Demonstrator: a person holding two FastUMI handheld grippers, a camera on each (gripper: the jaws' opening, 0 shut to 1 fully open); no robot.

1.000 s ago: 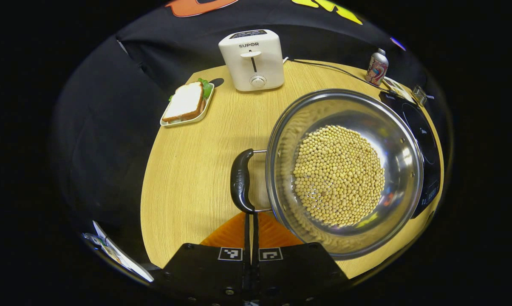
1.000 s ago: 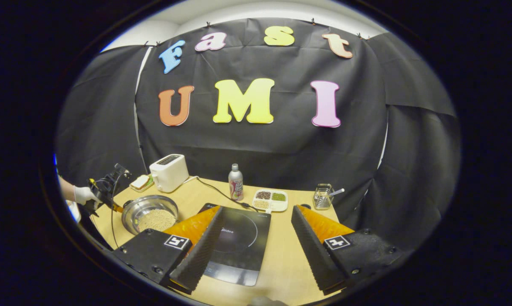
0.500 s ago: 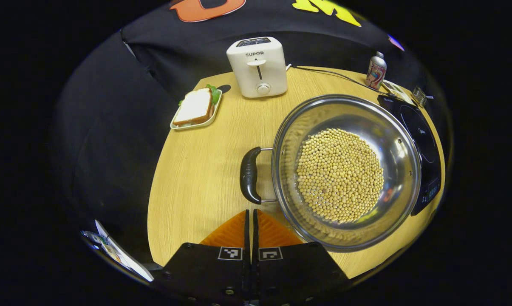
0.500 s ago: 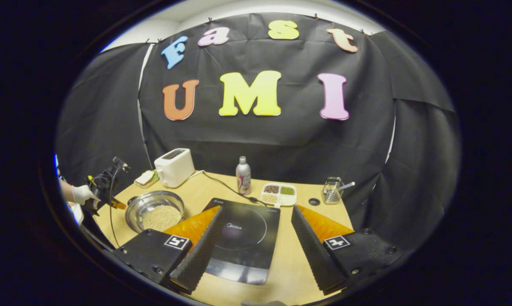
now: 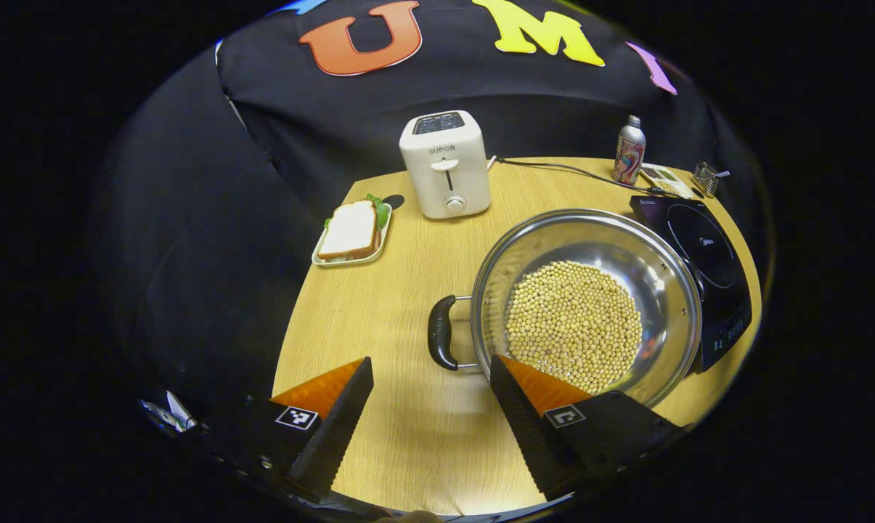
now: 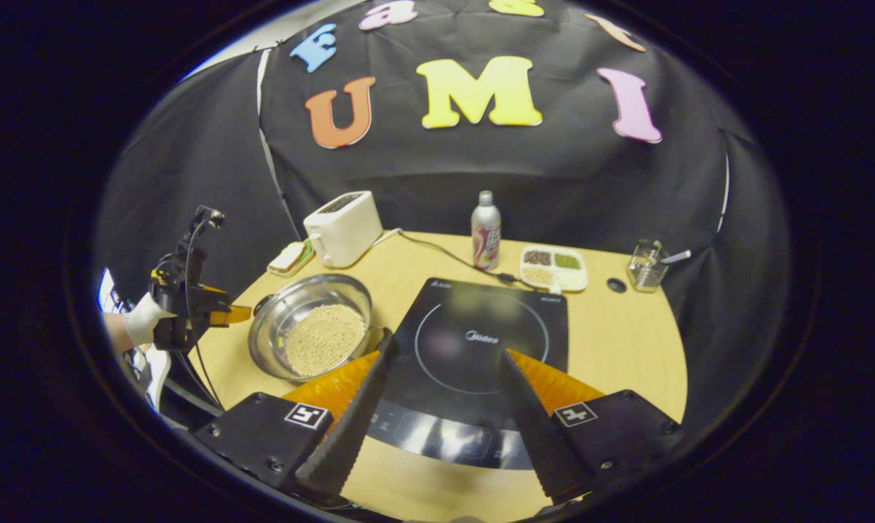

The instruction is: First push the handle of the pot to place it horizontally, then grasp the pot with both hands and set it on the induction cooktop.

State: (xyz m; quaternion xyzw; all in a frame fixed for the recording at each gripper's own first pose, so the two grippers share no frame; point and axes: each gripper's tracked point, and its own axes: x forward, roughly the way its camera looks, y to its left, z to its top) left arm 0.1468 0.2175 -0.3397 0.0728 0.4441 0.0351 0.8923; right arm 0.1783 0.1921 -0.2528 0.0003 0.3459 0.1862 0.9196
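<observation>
A steel pot [image 5: 553, 240] holding pale round beans [image 5: 571, 323] rests on the wooden table, just left of the black induction cooktop [image 5: 698, 254]. Its black side handle [image 5: 441, 341] faces my left gripper [image 5: 430, 363], which is open and held a little back from the handle, touching nothing. In the right gripper view, the pot [image 6: 314, 290] sits left of the cooktop [image 6: 481, 341]. My right gripper [image 6: 446, 346] hovers open over the cooktop's near edge with nothing between its fingers. The left gripper [image 6: 232, 314], in a gloved hand, is left of the pot.
A white toaster [image 5: 446, 163] and a sandwich on a small plate [image 5: 350, 232] stand at the back left. A bottle [image 6: 485, 231], a divided tray [image 6: 553, 266] and a glass holder [image 6: 648, 265] line the far edge. A cable [image 5: 568, 168] runs across the back.
My left gripper went from shut against the pot handle to open, and drew back and up. The right gripper came forward and tilted down over the cooktop, staying open.
</observation>
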